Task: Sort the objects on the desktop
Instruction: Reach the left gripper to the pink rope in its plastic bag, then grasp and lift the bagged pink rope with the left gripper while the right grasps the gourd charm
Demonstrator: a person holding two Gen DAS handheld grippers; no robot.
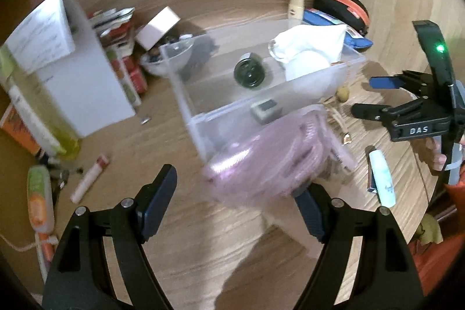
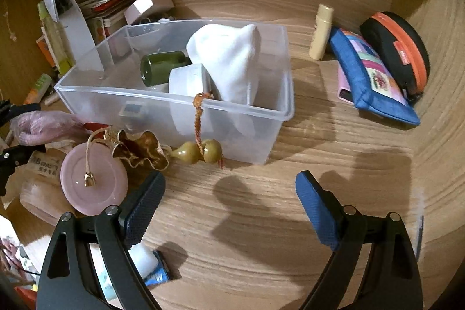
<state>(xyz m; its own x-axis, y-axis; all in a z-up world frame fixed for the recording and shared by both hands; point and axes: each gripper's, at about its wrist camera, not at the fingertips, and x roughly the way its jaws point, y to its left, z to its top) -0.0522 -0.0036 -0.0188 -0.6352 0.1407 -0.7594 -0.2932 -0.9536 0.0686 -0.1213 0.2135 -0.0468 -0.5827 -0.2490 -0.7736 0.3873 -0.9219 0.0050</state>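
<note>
Both hand-held grippers spread; blurred pink bundle, perhaps cord, fronts clear bin.

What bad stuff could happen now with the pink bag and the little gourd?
The pink bag is blurred and only the left gripper's right finger seems to touch it, jaws wide, so it might drop outside the clear bin. The gourd charm's orange cord hooks over the bin's rim, so nudging the bin could drag it. The right gripper hangs open above the desk.
</note>
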